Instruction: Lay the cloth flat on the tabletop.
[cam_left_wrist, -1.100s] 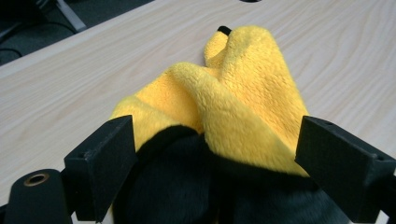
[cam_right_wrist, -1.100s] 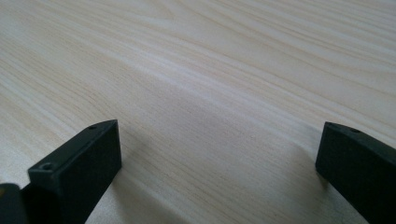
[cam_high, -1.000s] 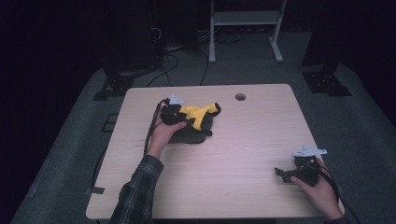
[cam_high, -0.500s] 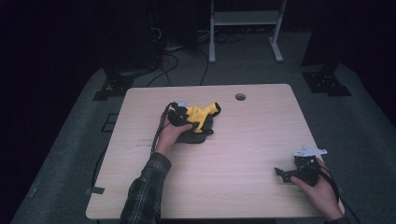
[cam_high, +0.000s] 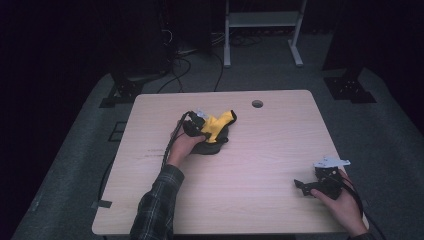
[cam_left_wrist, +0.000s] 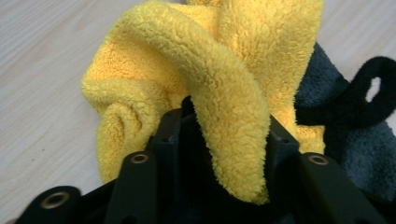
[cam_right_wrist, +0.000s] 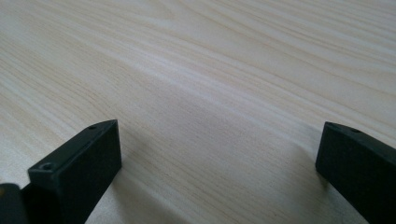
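One yellow cloth (cam_left_wrist: 187, 65), one dark cloth (cam_left_wrist: 345, 140), two tools

Table and background, as we find them

We see the pale wood table (cam_right_wrist: 210, 70) bare between the right jaws. Its round hole (cam_high: 257, 104) lies beyond the left jaws, to their right. Farther beyond, a white frame (cam_high: 262, 20) and cables (cam_high: 185, 70) sit on the grey floor (cam_high: 380, 125).

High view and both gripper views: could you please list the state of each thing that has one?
Left claw: shut on the yellow cloth.
Yellow cloth: bunched, a fold pinched between the jaws, partly over the dark cloth.
Dark cloth: crumpled on the table, ungripped.
Right claw: open, holding nothing, low over bare wood.
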